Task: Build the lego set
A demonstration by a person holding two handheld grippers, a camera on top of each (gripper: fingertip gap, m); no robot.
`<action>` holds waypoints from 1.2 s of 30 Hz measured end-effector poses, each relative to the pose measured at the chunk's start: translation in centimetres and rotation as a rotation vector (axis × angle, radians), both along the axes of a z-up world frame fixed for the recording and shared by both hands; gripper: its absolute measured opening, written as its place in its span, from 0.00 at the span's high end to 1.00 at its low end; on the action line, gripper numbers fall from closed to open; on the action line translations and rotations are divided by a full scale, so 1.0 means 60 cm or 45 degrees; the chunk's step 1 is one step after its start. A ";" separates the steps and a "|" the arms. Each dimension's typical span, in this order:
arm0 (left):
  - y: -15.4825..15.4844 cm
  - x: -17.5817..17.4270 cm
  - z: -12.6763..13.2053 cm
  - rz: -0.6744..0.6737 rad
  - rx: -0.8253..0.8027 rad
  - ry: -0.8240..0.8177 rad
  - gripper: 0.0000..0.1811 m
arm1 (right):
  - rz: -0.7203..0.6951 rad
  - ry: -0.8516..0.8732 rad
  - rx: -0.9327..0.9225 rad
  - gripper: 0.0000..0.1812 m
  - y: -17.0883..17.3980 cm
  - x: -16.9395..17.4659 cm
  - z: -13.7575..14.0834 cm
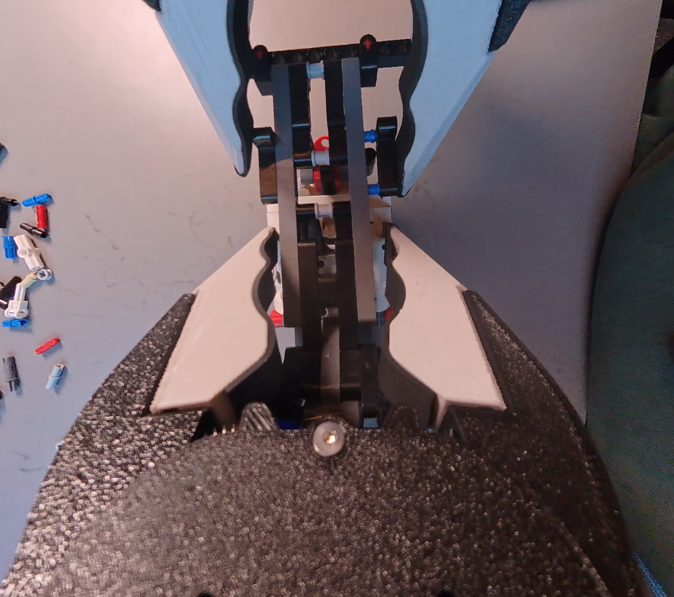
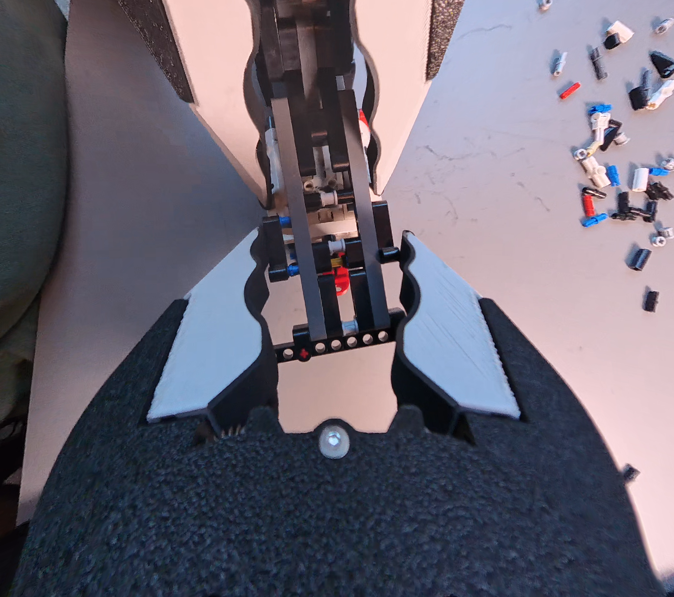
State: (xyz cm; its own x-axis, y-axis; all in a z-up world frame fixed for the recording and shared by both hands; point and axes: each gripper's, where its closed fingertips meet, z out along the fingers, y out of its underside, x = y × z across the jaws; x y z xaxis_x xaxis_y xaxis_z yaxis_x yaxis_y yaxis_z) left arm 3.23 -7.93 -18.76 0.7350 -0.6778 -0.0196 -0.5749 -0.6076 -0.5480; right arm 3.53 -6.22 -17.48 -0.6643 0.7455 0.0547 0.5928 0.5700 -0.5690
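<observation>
Left wrist view: both tongs, left (image 1: 330, 251) and right (image 2: 330, 247), clench the unlabelled black lego frame (image 1: 321, 156).

The lego assembly (image 1: 321, 200) is a long, narrow frame of black beams with two grey strips along its top and small red, blue and white pins between. It is held between both grippers, one at each end. A holed black crossbeam (image 2: 339, 342) caps the end at the right gripper (image 2: 332, 258). Loose pieces (image 1: 25, 269) lie scattered left of the left gripper (image 1: 328, 273).
</observation>
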 end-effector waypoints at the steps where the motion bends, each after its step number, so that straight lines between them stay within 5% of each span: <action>1: 0.000 0.000 0.000 -0.003 0.000 -0.004 0.68 | 0.017 -0.009 0.010 0.61 0.000 0.000 -0.001; 14: 0.001 -0.002 0.002 0.003 -0.029 -0.089 0.68 | -0.006 0.043 -0.071 0.64 0.000 -0.008 0.004; 18: -0.004 0.001 0.002 -0.054 0.009 -0.055 0.68 | 0.037 0.032 0.021 0.55 -0.001 -0.004 0.004; 21: -0.006 0.002 0.001 -0.067 0.006 -0.052 0.68 | 0.074 0.002 0.034 0.63 -0.008 0.004 0.000; 29: -0.006 0.000 0.002 -0.111 0.009 -0.054 0.68 | 0.012 0.067 -0.014 0.64 -0.012 0.002 0.001; 33: -0.006 0.002 0.001 -0.140 0.014 -0.042 0.68 | -0.055 0.213 -0.154 0.48 -0.019 0.010 0.029; 36: -0.005 0.002 0.001 -0.157 0.008 -0.032 0.68 | -0.121 0.345 -0.203 0.45 -0.011 0.029 0.046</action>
State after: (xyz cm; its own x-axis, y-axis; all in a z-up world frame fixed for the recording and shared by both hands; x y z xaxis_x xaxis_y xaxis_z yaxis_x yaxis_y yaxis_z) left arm 3.36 -8.23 -18.70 0.6464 -0.7629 -0.0068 -0.6313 -0.5298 -0.5664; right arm 5.27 -6.89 -14.73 -0.5687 0.8168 0.0974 0.4541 0.4105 -0.7907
